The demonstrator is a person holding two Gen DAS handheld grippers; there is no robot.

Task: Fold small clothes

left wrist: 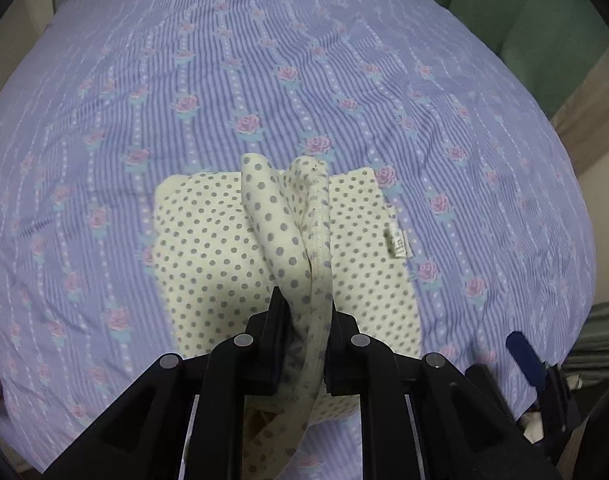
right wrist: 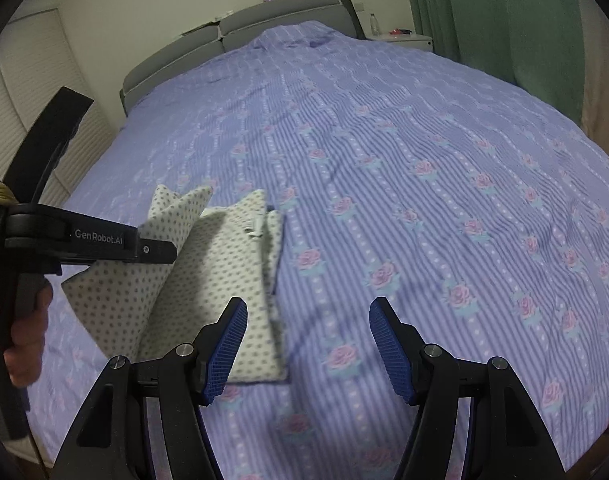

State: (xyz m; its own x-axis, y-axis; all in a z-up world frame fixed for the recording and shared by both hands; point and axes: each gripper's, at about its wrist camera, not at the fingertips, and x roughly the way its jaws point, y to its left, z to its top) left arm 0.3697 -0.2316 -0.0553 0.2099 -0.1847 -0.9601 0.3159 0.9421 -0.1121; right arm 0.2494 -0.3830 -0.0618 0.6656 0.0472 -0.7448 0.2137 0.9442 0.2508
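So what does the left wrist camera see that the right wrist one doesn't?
Only the left wrist view shows the left gripper pinching a strip of the dotted garment and its white label. Only the right wrist view shows the headboard, the open, empty right gripper and a hand. Both show the garment, the purple bedspread and the green curtain.

Dim, bluish indoor light is falling on the bedspread point(right wrist: 384, 160), its edges bulging with fisheye distortion and its near pattern blurring.
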